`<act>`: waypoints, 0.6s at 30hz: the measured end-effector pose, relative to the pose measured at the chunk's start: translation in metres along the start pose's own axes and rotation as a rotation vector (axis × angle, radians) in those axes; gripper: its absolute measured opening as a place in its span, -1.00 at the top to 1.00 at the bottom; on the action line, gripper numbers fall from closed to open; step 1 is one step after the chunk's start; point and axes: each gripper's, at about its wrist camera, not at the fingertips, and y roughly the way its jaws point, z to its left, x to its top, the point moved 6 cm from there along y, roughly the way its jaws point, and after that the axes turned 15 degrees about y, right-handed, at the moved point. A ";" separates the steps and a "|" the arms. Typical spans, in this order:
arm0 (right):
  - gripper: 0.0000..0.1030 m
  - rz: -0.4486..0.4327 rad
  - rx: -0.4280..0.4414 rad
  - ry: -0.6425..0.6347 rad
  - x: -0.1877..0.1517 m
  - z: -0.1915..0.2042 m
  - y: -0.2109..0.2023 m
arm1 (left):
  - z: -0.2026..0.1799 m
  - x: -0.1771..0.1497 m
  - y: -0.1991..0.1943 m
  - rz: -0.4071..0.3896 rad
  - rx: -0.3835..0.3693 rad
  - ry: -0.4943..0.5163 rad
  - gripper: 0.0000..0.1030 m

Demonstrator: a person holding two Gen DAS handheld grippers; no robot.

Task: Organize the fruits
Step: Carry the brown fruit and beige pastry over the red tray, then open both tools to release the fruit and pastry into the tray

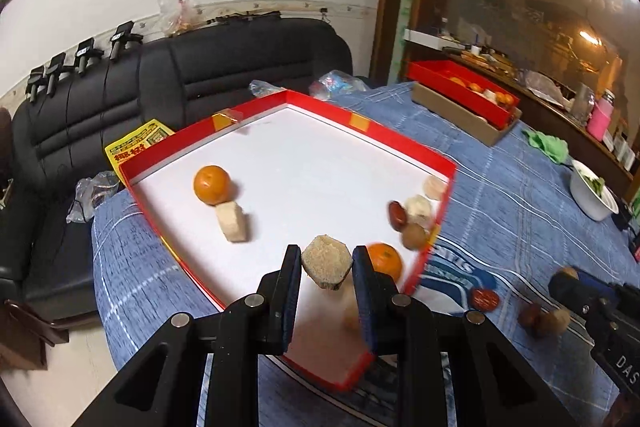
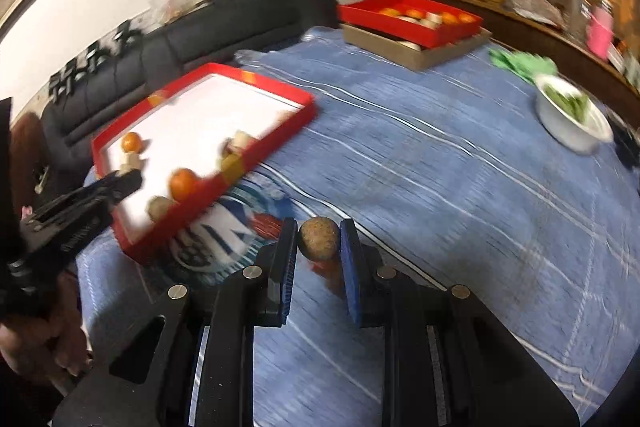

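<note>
- Left hand-held gripper (image 1: pixel 327 267): nearest the left wrist camera; blue pads clamped on a pale, rough-cut fruit chunk (image 1: pixel 327 262), held over the near end of the red tray (image 1: pixel 416 143).
- Right hand-held gripper (image 2: pixel 319 245): pads clamped on a round brown fruit (image 2: pixel 319 238), held above the blue cloth (image 2: pixel 440 163) on the surface, just outside the tray's near corner.
- Tray contents, left view: an orange (image 1: pixel 212 184) touching a beige block (image 1: pixel 233 221) on the left; a second orange (image 1: pixel 385 260) by the right wall; a cluster of brown and pale pieces (image 1: pixel 414 219) along that wall.
- Loose items still on the cloth: a red-brown piece and a tan one (image 1: pixel 544 319), beside a flat red disc (image 1: pixel 485 299).
- Handling note, as judgement: each piece is best lowered close to the white floor beside its like kind before release; the round fruit would likely roll if dropped from height, so setting it against the wall or the cluster seems safer.
- Only the right view showed: a hand (image 2: pixel 44 339) on the left tool, and a clear look into the second red tray (image 2: pixel 408 19) stacked on a brown box.
- Only the left view showed: the loose pieces on the cloth and a yellow leaflet (image 1: pixel 138 147).
</note>
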 end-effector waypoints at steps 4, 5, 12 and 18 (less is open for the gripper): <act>0.60 0.003 0.036 -0.056 0.015 0.042 0.015 | 0.016 0.006 0.014 0.016 0.006 -0.020 0.52; 0.60 0.002 0.047 -0.067 0.019 0.052 0.019 | 0.018 0.007 0.018 0.020 0.007 -0.023 0.52; 0.60 0.030 0.095 -0.093 0.047 0.110 0.069 | 0.022 0.008 0.040 0.060 -0.005 -0.028 0.52; 0.59 0.086 0.092 -0.063 0.059 0.125 0.114 | 0.030 0.011 0.050 0.081 -0.003 -0.057 0.52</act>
